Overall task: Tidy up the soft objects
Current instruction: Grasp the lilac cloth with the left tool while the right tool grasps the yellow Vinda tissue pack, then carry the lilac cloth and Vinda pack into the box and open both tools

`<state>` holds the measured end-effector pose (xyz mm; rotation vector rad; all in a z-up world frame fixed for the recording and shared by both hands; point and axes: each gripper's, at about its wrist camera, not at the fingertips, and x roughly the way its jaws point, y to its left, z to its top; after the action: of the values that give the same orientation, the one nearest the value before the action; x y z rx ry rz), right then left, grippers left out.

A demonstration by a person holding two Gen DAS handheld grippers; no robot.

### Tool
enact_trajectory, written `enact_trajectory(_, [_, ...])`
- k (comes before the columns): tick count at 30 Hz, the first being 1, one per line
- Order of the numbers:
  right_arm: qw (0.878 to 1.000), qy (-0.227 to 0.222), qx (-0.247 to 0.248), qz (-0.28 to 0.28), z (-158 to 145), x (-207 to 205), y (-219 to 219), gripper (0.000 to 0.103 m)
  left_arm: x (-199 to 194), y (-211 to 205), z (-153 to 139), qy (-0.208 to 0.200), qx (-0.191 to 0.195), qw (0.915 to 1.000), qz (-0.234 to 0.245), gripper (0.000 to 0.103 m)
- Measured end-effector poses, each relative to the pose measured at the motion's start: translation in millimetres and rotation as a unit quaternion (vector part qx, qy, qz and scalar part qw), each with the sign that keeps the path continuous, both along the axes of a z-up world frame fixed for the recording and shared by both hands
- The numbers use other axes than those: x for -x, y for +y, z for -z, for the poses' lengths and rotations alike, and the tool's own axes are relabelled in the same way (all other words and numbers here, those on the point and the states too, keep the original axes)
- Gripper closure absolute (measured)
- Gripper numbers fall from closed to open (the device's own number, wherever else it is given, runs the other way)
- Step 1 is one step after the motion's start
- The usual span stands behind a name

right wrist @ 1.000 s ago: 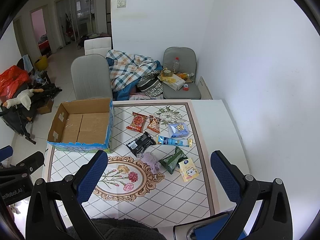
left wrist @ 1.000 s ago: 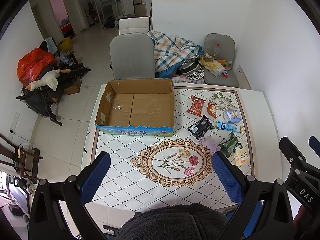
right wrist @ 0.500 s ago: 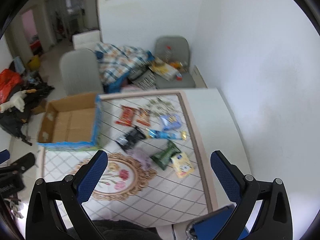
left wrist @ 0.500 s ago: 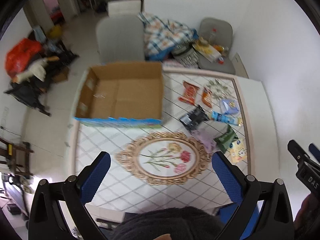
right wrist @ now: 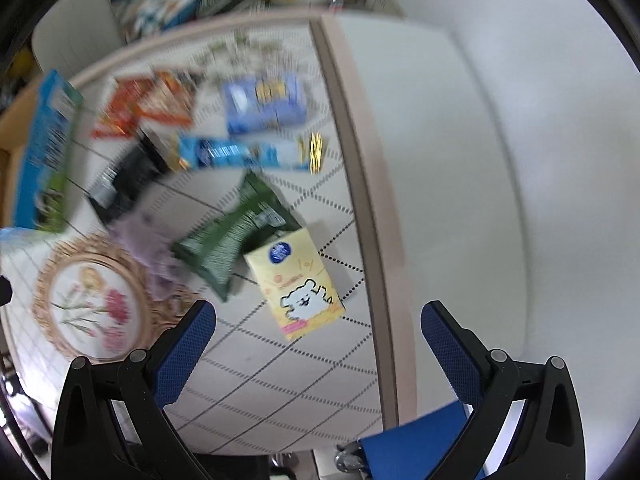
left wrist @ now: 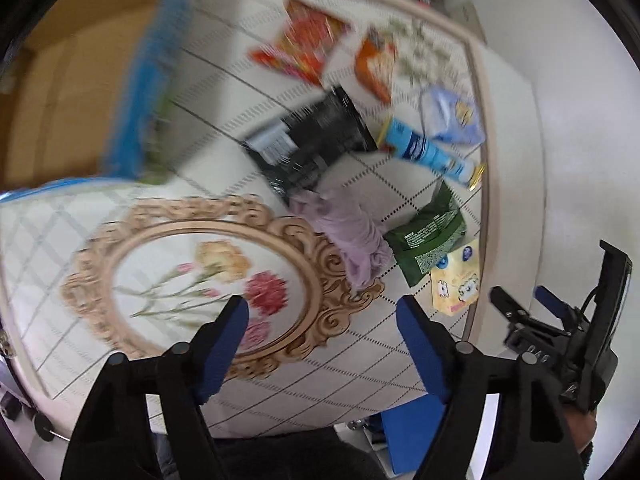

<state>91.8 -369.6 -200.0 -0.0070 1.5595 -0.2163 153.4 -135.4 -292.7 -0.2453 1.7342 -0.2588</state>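
Soft packets lie on the patterned tablecloth (left wrist: 100,232): a lilac cloth (left wrist: 352,232), a black pouch (left wrist: 312,144), a green pouch (left wrist: 428,236), a yellow tissue pack (left wrist: 456,280), a blue tube (left wrist: 428,150), a pale blue pack (left wrist: 452,114) and two orange snack bags (left wrist: 304,48). My left gripper (left wrist: 322,322) is open and empty, just short of the lilac cloth. My right gripper (right wrist: 318,326) is open and empty, close over the yellow tissue pack (right wrist: 296,280), beside the green pouch (right wrist: 232,236).
An open cardboard box (left wrist: 68,80) with a blue front wall stands at the left of the table. The bare white table top (right wrist: 448,184) lies right of the cloth's border. A blue seat (right wrist: 416,440) sits below the near table edge.
Both grippers have dropped down and forward toward the packets, which now fill the views with motion blur. The left gripper has also swung right, away from the box. Both stay open.
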Motion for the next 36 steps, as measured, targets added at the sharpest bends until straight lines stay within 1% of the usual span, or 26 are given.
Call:
enact_trajectory(3, [1.0, 0.023, -0.017, -0.003, 41, -8, -7, 0.0, -11, -21, 39, 0.037, 0.0, 0.9993, 0.0, 0.03])
enact_trajectory(5, [0.999, 0.034, -0.023, 0.008, 64, -8, -13, 0.0, -17, -29, 61, 0.062, 0.013, 0.9979, -0.013, 0.03])
enact_trajectory(8, [0.998, 0.036, -0.048, 0.032, 86, -5, -20, 0.0, -24, -37, 87, 0.088, 0.035, 0.9945, -0.046, 0.03])
enact_trajectory(11, [0.996, 0.032, -0.07, 0.048, 102, -3, -23, 0.0, -27, -45, 107, 0.101, 0.035, 0.9927, -0.055, 0.03])
enact_trajectory(12, [0.995, 0.028, -0.076, 0.05, 108, -3, -23, 0.0, -27, -47, 111, 0.101, 0.034, 0.9928, -0.056, 0.042])
enact_trajectory(13, [0.995, 0.026, -0.081, 0.051, 113, -4, -23, 0.0, -26, -48, 115, 0.101, 0.03, 0.9929, -0.055, 0.058])
enact_trajectory(14, [0.994, 0.025, -0.087, 0.053, 120, -5, -23, 0.0, -25, -49, 116, 0.098, 0.029, 0.9932, -0.055, 0.06])
enact_trajectory(16, [0.993, 0.027, -0.096, 0.057, 135, -6, -22, 0.006, -22, -51, 112, 0.082, 0.014, 0.9958, -0.037, 0.065])
enact_trajectory(18, [0.993, 0.032, -0.091, 0.067, 147, -4, -23, 0.016, -16, -54, 107, 0.062, -0.011, 0.998, -0.007, 0.066])
enact_trajectory(21, [0.99, 0.027, -0.098, 0.097, 160, 2, -31, 0.02, -2, -49, 99, 0.044, -0.04, 0.9978, 0.029, 0.067])
enact_trajectory(24, [0.987, 0.034, -0.103, 0.119, 175, 13, -38, 0.024, 13, -44, 95, 0.022, -0.065, 0.9959, 0.059, 0.068])
enact_trajectory(26, [0.987, 0.04, -0.102, 0.121, 175, 22, -36, 0.025, 23, -43, 93, 0.012, -0.072, 0.9947, 0.073, 0.068])
enact_trajectory(29, [0.989, 0.054, -0.092, 0.105, 192, 31, -29, 0.025, 40, -44, 91, -0.002, -0.076, 0.9934, 0.086, 0.068])
enact_trajectory(30, [0.988, 0.065, -0.094, 0.103, 201, 35, -26, 0.034, 45, -45, 88, -0.005, -0.076, 0.9932, 0.089, 0.069])
enact_trajectory(31, [0.988, 0.073, -0.095, 0.102, 208, 41, -22, 0.036, 50, -44, 84, -0.011, -0.078, 0.9927, 0.092, 0.069])
enact_trajectory(33, [0.987, 0.075, -0.091, 0.105, 216, 51, -20, 0.037, 63, -39, 64, -0.026, -0.081, 0.9918, 0.095, 0.069])
enact_trajectory(36, [0.987, 0.062, -0.09, 0.115, 219, 61, -19, 0.037, 79, -29, 40, -0.046, -0.078, 0.9909, 0.1, 0.069])
